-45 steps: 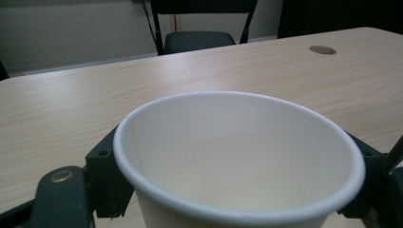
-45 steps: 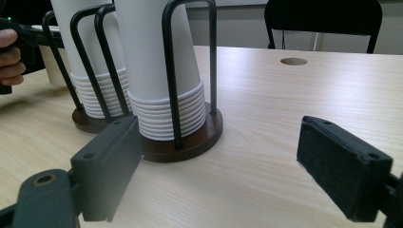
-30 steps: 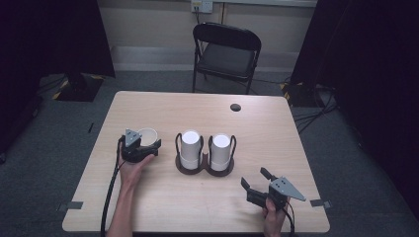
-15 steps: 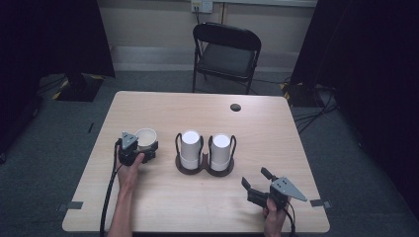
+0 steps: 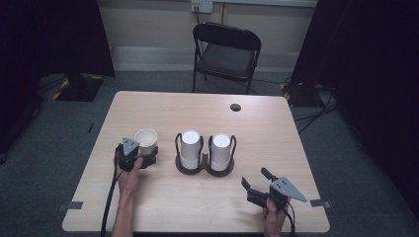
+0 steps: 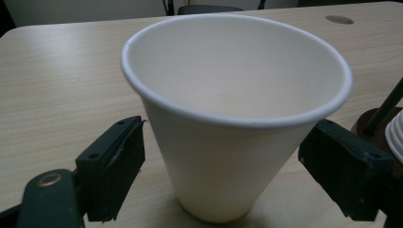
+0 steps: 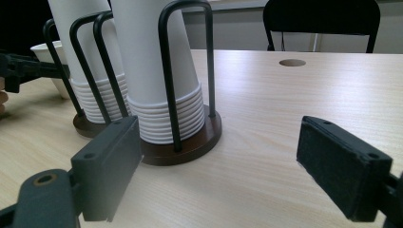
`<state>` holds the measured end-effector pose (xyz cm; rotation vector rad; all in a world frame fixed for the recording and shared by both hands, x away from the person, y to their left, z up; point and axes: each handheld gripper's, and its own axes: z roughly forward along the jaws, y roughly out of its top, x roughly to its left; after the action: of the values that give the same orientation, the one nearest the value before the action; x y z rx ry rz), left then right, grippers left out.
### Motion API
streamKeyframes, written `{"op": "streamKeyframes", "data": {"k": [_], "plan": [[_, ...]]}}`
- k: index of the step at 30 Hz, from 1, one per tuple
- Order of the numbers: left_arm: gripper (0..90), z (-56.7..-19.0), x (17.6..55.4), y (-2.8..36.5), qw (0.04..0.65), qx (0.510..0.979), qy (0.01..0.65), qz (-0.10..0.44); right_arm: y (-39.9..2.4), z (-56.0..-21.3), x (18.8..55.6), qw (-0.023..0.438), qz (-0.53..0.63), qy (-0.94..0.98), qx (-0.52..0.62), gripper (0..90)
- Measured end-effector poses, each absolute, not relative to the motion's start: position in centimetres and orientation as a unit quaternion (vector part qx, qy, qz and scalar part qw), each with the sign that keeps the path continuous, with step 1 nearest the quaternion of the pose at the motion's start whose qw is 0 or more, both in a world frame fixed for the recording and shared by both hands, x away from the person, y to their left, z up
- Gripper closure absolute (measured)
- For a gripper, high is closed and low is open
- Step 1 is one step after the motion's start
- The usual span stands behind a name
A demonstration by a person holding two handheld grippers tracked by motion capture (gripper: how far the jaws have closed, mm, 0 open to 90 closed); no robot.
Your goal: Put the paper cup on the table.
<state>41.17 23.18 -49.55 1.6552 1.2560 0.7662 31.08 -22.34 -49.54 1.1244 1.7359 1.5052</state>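
Spanning the scene, the pale wooden surface (image 5: 163,113) carries a dark two-post wire holder with inverted white cup stacks (image 5: 205,150). Just beside it stands an upright white paper cup (image 6: 233,114), between the left tongs (image 6: 228,175), open and not visibly touching; closing comes next, I judge. Right tongs (image 5: 258,181) wait open, well apart.

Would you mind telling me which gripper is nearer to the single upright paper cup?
Left. The left gripper has its open jaws on either side of the paper cup; the right gripper sits apart, beyond the cup holder.
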Motion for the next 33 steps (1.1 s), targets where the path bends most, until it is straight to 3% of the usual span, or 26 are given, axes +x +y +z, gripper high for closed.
{"op": "streamKeyframes", "data": {"k": [14,33], "plan": [[15.6,-49.1,37.7,23.2,0.470,0.649,0.516,0.304,-22.3,-49.5,31.0,0.288,0.564,0.649,0.421,14.3],[18.2,-46.5,31.5,19.5,0.534,0.646,0.459,0.295,-22.4,-49.5,31.0,0.288,0.566,0.647,0.421,14.3]]}}
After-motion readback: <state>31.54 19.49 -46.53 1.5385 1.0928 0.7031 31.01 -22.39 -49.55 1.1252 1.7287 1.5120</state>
